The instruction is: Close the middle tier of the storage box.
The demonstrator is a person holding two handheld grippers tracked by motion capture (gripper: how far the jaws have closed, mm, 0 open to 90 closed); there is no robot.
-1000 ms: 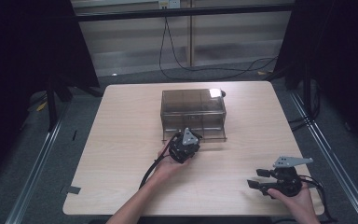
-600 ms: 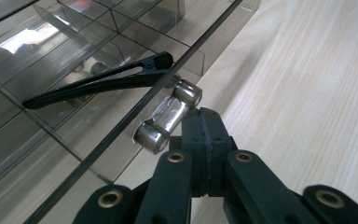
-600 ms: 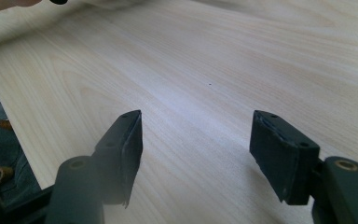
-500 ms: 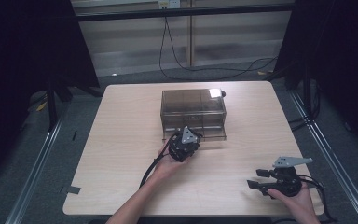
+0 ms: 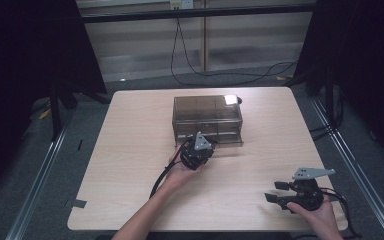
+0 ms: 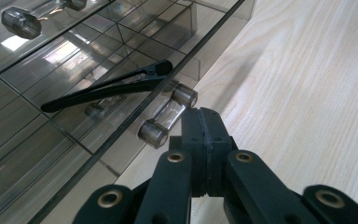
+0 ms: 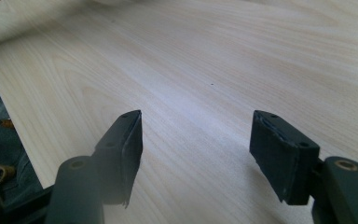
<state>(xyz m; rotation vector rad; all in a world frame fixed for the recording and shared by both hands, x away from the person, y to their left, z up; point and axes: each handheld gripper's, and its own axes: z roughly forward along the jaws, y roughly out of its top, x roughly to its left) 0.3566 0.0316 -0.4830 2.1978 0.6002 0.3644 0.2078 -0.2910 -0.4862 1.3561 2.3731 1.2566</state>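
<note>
Looking down from the high view, the left gripper (image 5: pixel 198 150) sat right up against the front of the smoky clear drawer box (image 5: pixel 207 119), which was standing a bit past the middle of the light wood table (image 5: pixel 130 165). In the left gripper view its two black jaws were pressed flat together with no gap between them and nothing caught there, and their tips sat just beside the clear bar handle (image 6: pixel 167 116) on the front of the bottom drawer (image 6: pixel 116 116). Couldn't honestly tell whether the tips were actually touching the handle or just a hair off it. That drawer looked pulled out a little from the box, and inside it lay a long black toothed clip (image 6: pixel 107 86), flat on the drawer floor and angled across its compartment. Another clear knob (image 6: pixel 21 22) showed on a drawer higher up.

The right gripper (image 5: pixel 280 192) was well apart from all that, down near the person's front right corner of the table, held in the right hand (image 5: pixel 316 212) with the grey three-cornered plate on top. In the right gripper view its jaws stood wide apart with nothing between them, just bare wood grain underneath, hovering low over the tabletop. The left hand (image 5: pixel 180 172) was cupped under its gripper with the cable trailing back toward the table edge
</note>
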